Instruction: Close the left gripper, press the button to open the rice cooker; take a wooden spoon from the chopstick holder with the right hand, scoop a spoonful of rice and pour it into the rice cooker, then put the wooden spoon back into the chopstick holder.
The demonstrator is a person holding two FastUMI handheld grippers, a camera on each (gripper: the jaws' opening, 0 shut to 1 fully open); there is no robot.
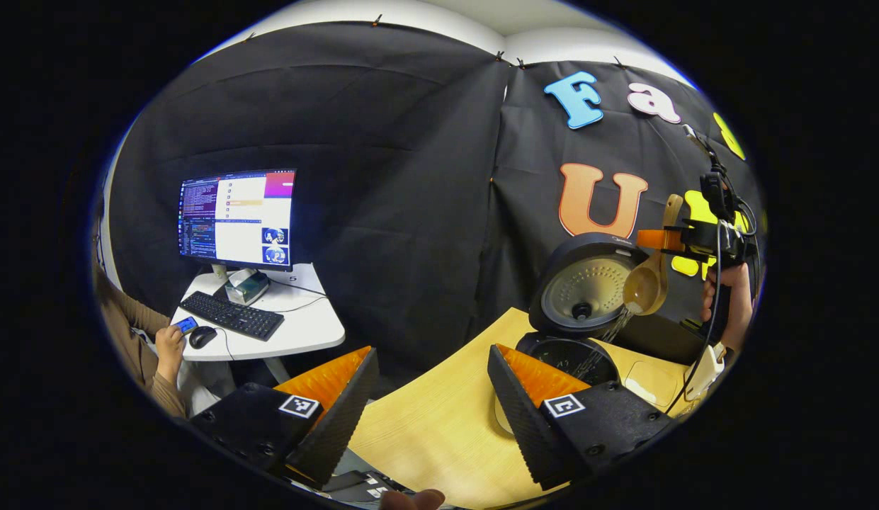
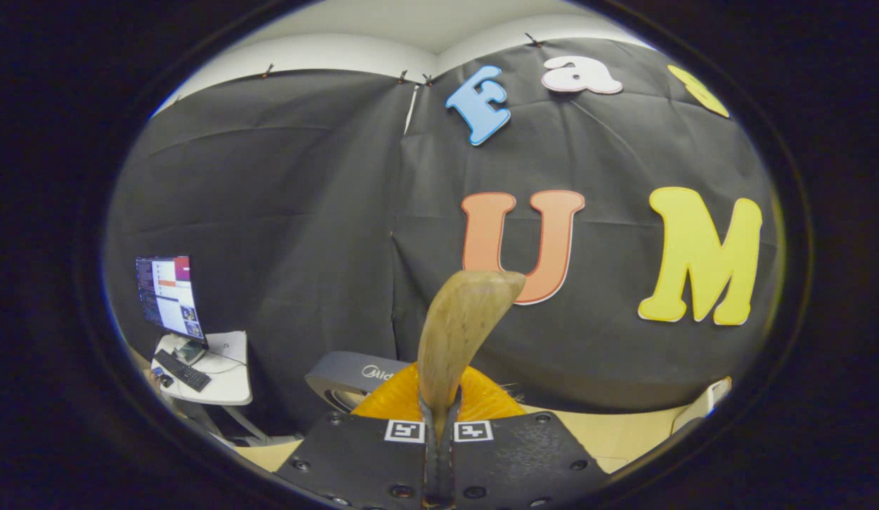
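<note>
1. At the right of the left gripper view, the right gripper [image 1: 667, 239] is held up by a hand [image 1: 726, 308] above the rice cooker [image 1: 577, 333] and is clamped on the handle of a wooden spoon [image 1: 651, 273].
2. That spoon hangs with its long axis close to upright: the handle end points to the upper right of the frame, the bowl hangs down and to the left.
3. Rice [image 1: 609, 336] falls in a thin stream from the bowl's lower edge into the pot below.
4. The rice cooker stands on the tabletop [image 1: 439, 425] at the lower right of the frame, its lid tipped up and back so the inner side faces the camera.
5. At the bottom of the same view, the left gripper [image 1: 432, 404] has its fingers wide apart, holding nothing, over the tabletop's near edge.
6. In the right gripper view the spoon's handle rises from between the closed fingers at bottom centre and points up, bending slightly right.
7. At the left of the left gripper view, a monitor [image 1: 237, 218] and keyboard [image 1: 231, 315] sit on a white desk [image 1: 304, 329], with a person's hand beside a mouse [image 1: 202, 336].
</note>
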